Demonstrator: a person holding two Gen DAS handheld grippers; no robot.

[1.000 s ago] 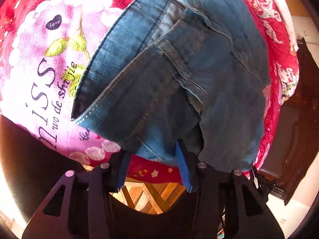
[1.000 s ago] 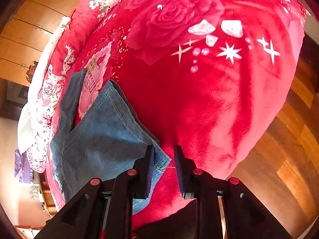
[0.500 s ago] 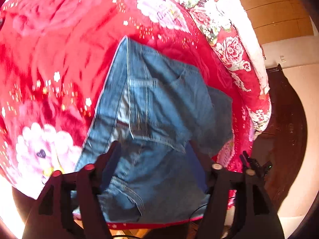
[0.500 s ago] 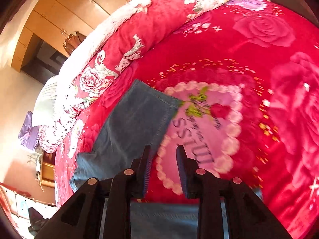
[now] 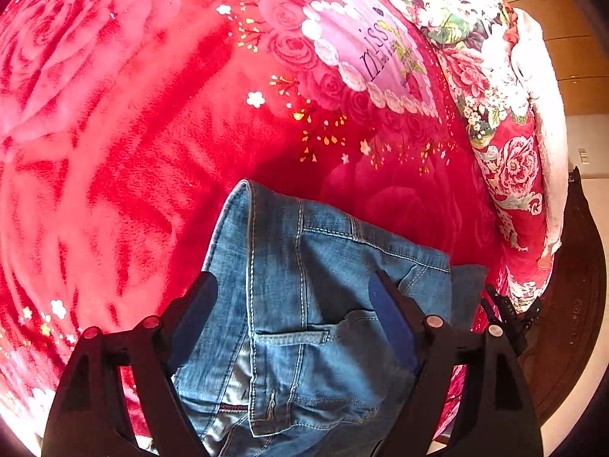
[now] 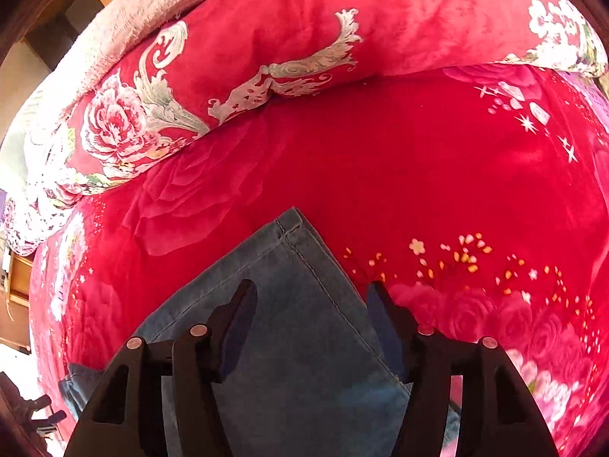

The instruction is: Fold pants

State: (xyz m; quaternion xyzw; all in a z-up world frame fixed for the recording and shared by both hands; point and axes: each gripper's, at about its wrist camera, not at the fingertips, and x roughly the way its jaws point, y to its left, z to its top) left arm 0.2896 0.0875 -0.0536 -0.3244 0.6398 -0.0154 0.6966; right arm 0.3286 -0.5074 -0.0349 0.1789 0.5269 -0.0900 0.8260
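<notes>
Blue denim jeans (image 5: 304, 304) lie folded on a red floral blanket (image 5: 133, 133). In the left wrist view their waistband and back pocket show, and my left gripper (image 5: 293, 285) hovers over them with its jaws wide apart, gripping nothing. In the right wrist view the hem corner of a jeans leg (image 6: 293, 285) lies flat on the blanket (image 6: 418, 160). My right gripper (image 6: 310, 291) is above that leg with its jaws opening; the cloth lies below them, not pinched.
A rolled floral quilt (image 6: 171, 87) with a pale fleece lining runs along the far side of the bed. A pink heart print (image 5: 365, 53) lies beyond the jeans. Dark wooden furniture (image 5: 571, 304) stands past the bed's right edge, with wooden wardrobe doors behind.
Both grippers let go of the denim and opened. Both views swept across the bed; the jeans now lie flat and folded under the grippers instead of hanging from them.
</notes>
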